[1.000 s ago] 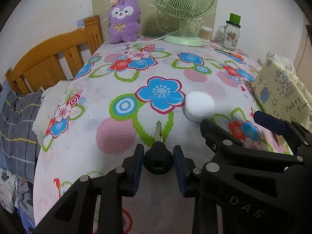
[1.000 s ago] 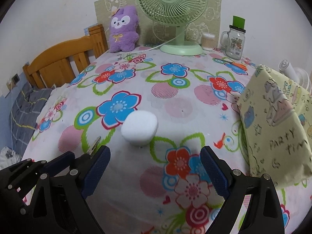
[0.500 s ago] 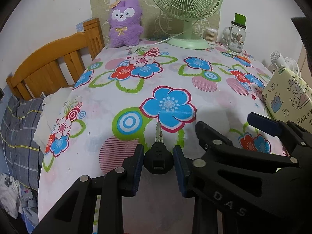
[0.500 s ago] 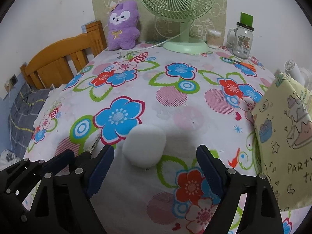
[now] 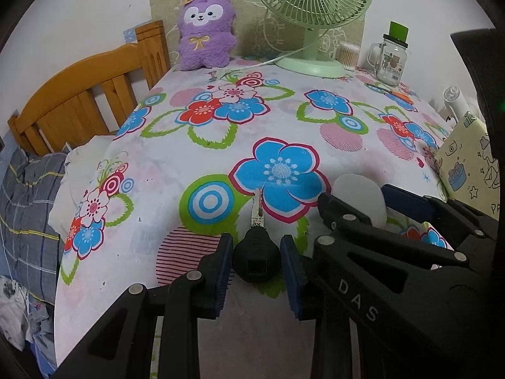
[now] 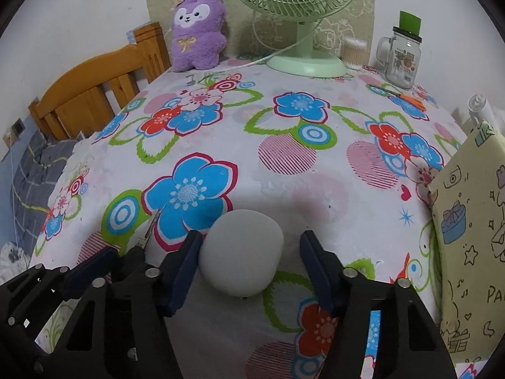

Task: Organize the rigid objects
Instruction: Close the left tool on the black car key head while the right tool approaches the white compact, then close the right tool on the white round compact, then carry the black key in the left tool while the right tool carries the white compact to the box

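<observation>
2 sets of jaws low in view. On the left gripper (image 5: 256,252), clamped together on the black head of a key (image 5: 256,260), pads pressed to both flanks. Points straight away from the camera by its metal blade (image 5: 258,211), long axis in line with the fingers, tip toward a blue flower printed on the counter (image 5: 176,145) cloth. Cannot tell whether lifted or resting on the cloth, with the underside of the head hidden.

On the right gripper (image 6: 251,252), apart and just been closing, with a white rounded puck (image 6: 243,249) between them: left pad touching its side, right pad clear of it with a strip of cloth showing. Sits flat on the counter just right of the key. Near-round, so no long axis to read. Lower half hidden in the left wrist view behind the right gripper's fingers.

Further out, open cloth across the middle of the counter. To the right, blocked by a yellow cartoon-print box (image 6: 467,237), cut off by the frame. Along the far edge, by the wall: purple plush (image 6: 197,31), green fan (image 6: 293,3), tub of cotton swabs (image 6: 353,52), glass jar (image 6: 402,60) with a green lid. To the left, drops off at the counter edge beside a wooden bed frame (image 5: 85,94) and plaid bedding (image 5: 25,208).
</observation>
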Demonstrator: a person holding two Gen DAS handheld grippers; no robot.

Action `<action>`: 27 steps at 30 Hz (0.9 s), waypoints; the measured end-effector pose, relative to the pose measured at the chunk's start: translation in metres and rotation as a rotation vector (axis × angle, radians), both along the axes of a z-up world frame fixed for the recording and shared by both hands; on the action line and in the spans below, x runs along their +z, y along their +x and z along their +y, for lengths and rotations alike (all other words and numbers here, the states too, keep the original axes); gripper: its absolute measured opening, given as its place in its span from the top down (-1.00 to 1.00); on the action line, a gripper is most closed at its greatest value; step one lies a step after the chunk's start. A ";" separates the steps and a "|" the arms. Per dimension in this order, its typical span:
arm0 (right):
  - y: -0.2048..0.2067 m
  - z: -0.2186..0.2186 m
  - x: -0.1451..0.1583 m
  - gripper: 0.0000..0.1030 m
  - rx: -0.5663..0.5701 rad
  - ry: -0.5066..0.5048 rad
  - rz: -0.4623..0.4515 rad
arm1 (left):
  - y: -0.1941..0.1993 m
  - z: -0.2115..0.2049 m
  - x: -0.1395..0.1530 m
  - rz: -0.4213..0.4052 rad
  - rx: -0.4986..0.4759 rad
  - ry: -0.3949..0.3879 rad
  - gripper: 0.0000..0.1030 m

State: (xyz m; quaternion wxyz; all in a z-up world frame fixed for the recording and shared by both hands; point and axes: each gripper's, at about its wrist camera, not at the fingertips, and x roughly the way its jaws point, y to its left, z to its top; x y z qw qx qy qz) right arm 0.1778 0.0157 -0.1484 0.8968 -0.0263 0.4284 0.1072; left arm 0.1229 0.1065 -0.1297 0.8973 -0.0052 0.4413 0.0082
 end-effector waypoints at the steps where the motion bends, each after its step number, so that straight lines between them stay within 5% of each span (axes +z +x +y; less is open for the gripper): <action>1: 0.000 0.000 0.000 -0.06 0.000 -0.003 -0.002 | 0.000 0.000 0.000 0.000 0.000 0.001 0.40; 27: -0.037 -0.022 0.015 -0.06 -0.039 0.008 -0.008 | -0.029 -0.015 0.011 -0.027 -0.023 -0.016 0.40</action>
